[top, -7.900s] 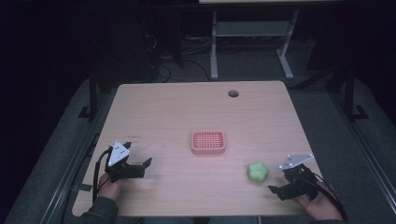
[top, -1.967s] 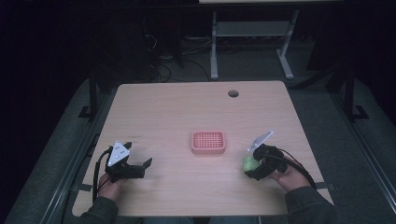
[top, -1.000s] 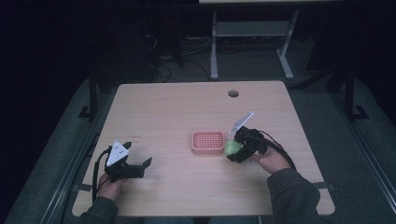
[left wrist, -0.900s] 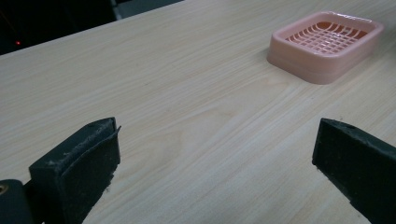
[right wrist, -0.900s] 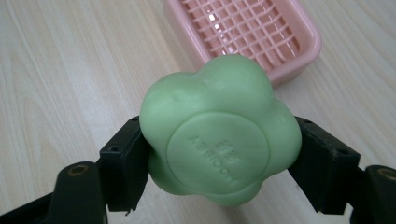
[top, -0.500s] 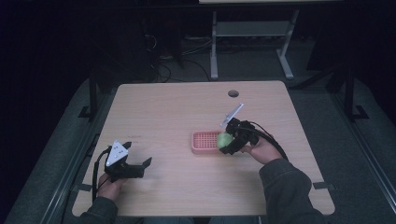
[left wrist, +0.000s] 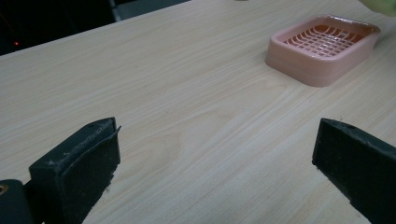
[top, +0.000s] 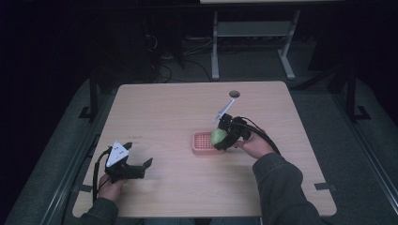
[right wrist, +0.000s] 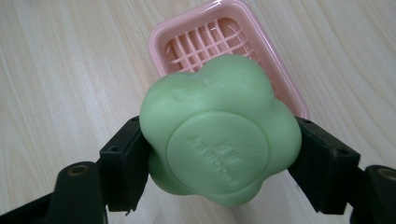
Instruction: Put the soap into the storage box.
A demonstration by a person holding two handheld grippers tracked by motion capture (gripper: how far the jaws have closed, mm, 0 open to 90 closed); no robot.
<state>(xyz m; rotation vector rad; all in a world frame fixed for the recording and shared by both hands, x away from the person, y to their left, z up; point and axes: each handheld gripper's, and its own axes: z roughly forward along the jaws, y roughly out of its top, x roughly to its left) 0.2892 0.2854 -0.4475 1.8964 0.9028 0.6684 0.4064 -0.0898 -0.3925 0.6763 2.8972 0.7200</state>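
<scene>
high view looking down on the whole table [top: 178, 108], both gripper views sitting close, sharing the pink tray [left wrist: 322, 49]

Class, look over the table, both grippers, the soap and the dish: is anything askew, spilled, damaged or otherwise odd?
Nothing stands out. The right gripper holds the green flower-shaped soap squarely between its jaws above the pink soap dish, which sits flat and intact. The left gripper rests open on the table.

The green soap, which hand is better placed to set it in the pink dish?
Right. The right gripper is already shut on the green soap just above the pink dish. The left gripper sits open near the table's front left, apart from both.
</scene>
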